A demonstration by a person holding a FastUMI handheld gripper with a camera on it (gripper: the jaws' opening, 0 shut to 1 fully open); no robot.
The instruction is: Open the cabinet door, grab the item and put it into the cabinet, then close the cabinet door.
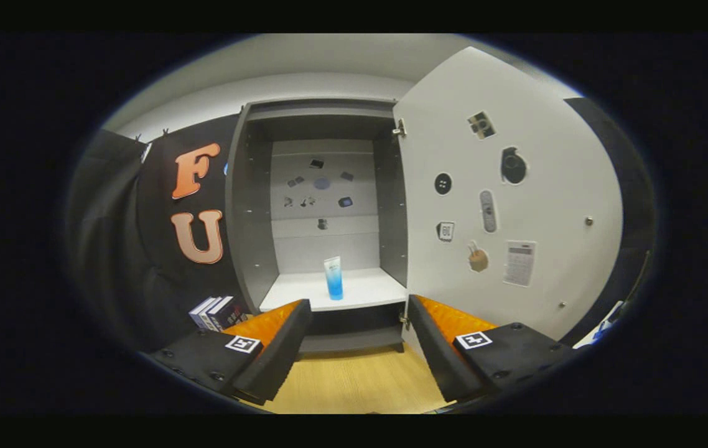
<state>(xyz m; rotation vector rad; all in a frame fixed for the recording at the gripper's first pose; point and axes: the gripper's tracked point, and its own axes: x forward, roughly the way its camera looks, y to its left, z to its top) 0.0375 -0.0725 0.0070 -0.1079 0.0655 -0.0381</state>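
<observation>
Beyond the open jaws, the small dark stickers (321,184) on the back wall of the grey cabinet (248,205) are too small to make out. The inner jaw hides the bottom hinge corner of the open white cabinet door (540,186) beside the cabinet, and the jaws cover part of the cabinet's dark base. Left of the jaws, a few dark upright books (214,312) are half hidden and their covers unreadable, while a white and blue object (606,325) beyond the door's far side is cut off and unclear.

A tube (333,277) stands upright on the shelf (366,290) inside the cabinet (248,205), beyond the gripper (359,308), whose jaws are spread apart. The door (516,199) hangs open to the right. Books (214,312) lie left of the cabinet.
</observation>
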